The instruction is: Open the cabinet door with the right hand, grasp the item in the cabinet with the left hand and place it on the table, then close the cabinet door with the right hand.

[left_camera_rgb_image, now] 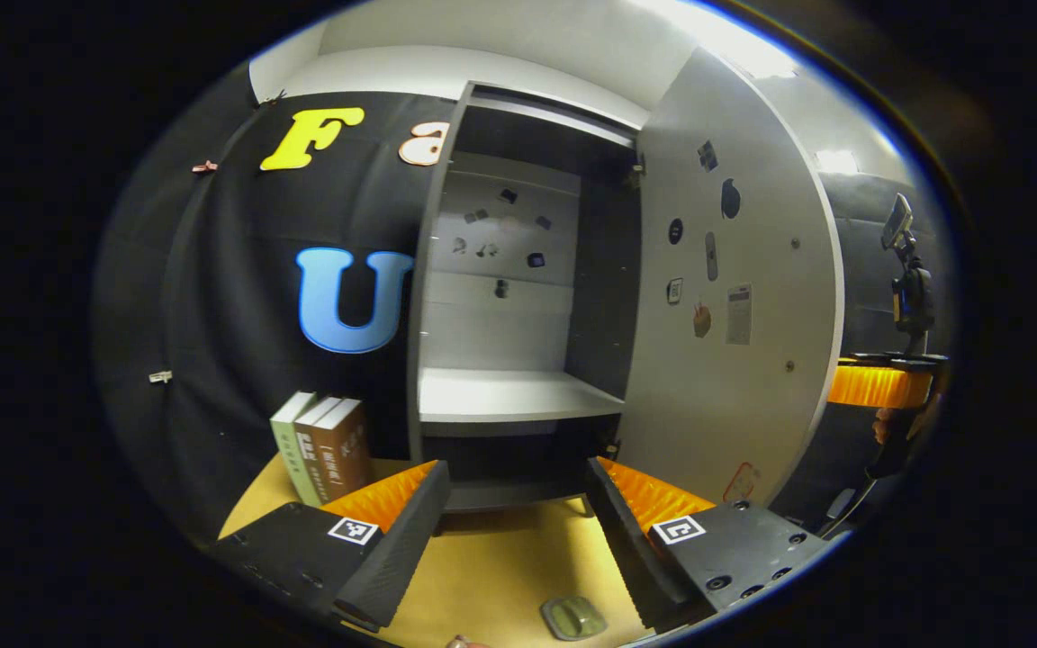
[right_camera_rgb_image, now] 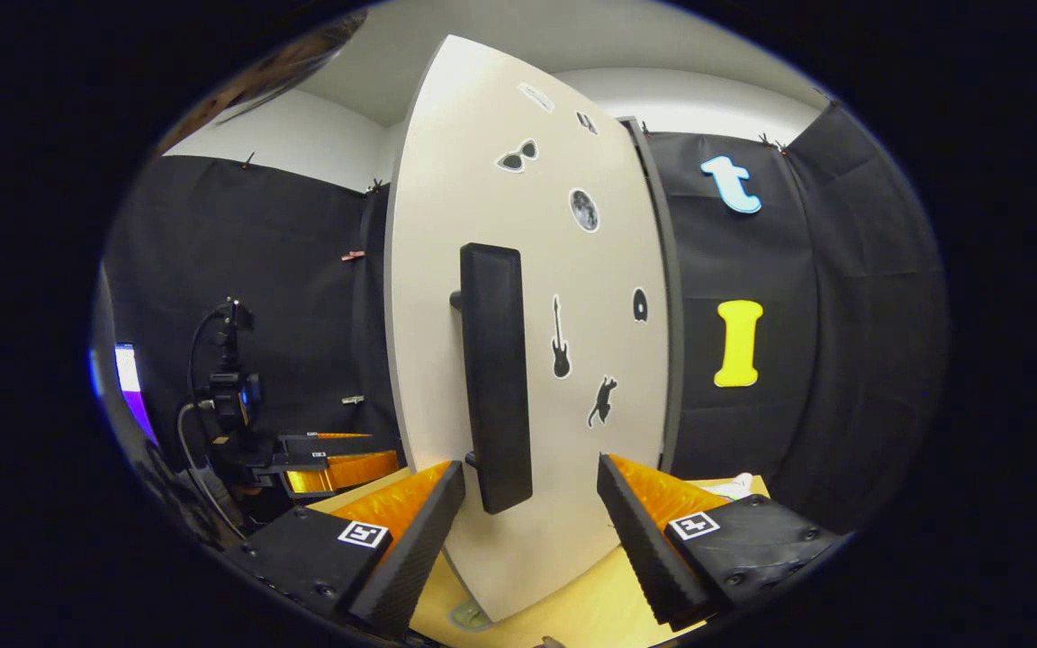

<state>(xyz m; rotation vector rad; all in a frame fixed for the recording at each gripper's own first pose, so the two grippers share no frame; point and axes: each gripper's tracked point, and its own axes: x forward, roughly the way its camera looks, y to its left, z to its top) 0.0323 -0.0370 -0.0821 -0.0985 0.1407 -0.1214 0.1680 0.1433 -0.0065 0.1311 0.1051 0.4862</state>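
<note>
Tabletop (left_camera_rgb_image: 500,558) lies bare before open cabinet door (left_camera_rgb_image: 734,297).

The cabinet door (left_camera_rgb_image: 734,297) stands swung wide, the shelf (left_camera_rgb_image: 509,393) bare behind it, books (left_camera_rgb_image: 325,447) left.

The cabinet (left_camera_rgb_image: 518,270) stands on the table (left_camera_rgb_image: 500,567) at the far side, grey, its inside dark-walled with a pale back panel. Its door (left_camera_rgb_image: 734,297) is swung wide open to the right, stickers dotted over its inner face. The one shelf (left_camera_rgb_image: 509,394) inside is bare. The door's outer face (right_camera_rgb_image: 527,360) is pale with black stickers and carries a long, upright black handle (right_camera_rgb_image: 493,378). A small olive item (left_camera_rgb_image: 572,617) lies flat on the table, near, in front of the cabinet.
</note>
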